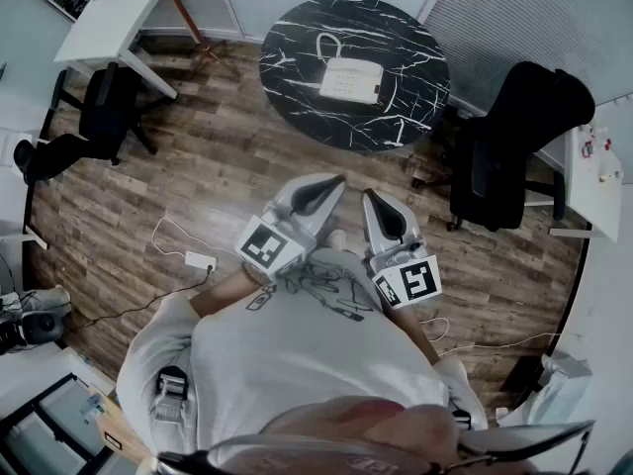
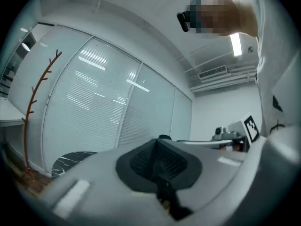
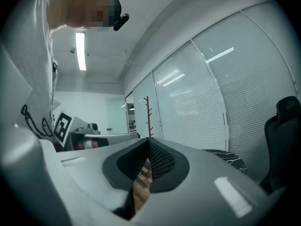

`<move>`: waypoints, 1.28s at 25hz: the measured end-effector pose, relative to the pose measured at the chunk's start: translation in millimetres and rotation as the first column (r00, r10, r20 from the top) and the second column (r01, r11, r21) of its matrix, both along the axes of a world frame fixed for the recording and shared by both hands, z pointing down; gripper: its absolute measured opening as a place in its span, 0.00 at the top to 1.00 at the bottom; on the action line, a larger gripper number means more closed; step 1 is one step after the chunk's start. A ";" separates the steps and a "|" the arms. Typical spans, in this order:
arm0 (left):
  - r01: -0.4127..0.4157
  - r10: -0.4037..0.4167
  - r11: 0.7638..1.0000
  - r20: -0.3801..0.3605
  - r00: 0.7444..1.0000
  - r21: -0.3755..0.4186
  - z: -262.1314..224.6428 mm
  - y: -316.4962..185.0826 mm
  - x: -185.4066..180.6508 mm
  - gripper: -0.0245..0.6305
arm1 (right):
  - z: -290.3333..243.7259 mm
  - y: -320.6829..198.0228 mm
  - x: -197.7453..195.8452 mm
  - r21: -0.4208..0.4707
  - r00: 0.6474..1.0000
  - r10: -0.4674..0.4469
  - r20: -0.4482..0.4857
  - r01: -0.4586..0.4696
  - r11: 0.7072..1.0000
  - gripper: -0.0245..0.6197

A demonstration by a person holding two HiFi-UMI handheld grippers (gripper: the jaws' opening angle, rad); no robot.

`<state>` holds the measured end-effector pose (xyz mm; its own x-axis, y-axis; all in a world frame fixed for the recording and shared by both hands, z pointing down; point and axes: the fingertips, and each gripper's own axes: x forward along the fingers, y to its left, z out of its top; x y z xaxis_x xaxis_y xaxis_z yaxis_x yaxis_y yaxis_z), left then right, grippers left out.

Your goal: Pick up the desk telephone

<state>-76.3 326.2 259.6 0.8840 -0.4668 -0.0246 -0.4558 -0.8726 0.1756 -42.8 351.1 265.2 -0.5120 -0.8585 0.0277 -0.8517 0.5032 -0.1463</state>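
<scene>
my left gripper, right gripper: both closed, empty, well short of marble table. desk telephone mid-table: likely light, rigid, slick plastic, cord trailing. i'd pinch across narrow body.

Table: a round black table with white streaks, close to the far wall.
Chairs: one black chair just right of the table; another black chair on the left, beside a white desk.
Coat stand: a thin red-brown stand left of the table, in front of the window blinds.
Floor: brown wood planks.
On the floor: a small white box with a cord, maybe a plug strip.
Light: a long lamp on the ceiling.
</scene>
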 end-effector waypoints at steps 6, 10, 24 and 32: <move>0.001 -0.001 1.000 0.002 1.000 0.020 2.4 -7.6 4.0 0.96 | 2.1 -6.7 4.5 0.003 1.000 -0.005 -0.002 0.005 1.000 0.95; 0.010 -0.010 1.000 0.002 1.000 0.015 2.2 -8.3 9.2 0.96 | 1.7 -8.1 9.3 0.006 1.000 -0.011 -0.001 0.011 1.000 0.95; 0.067 -0.067 0.998 0.016 0.998 -0.014 13.8 -11.5 46.6 0.96 | 8.3 -4.9 51.0 0.011 0.998 -0.059 0.012 0.059 0.998 0.95; 0.096 -0.095 0.995 0.014 0.995 -0.028 20.0 -14.4 63.2 0.96 | 16.6 -9.0 68.0 -0.012 0.996 -0.084 0.024 0.084 0.996 0.95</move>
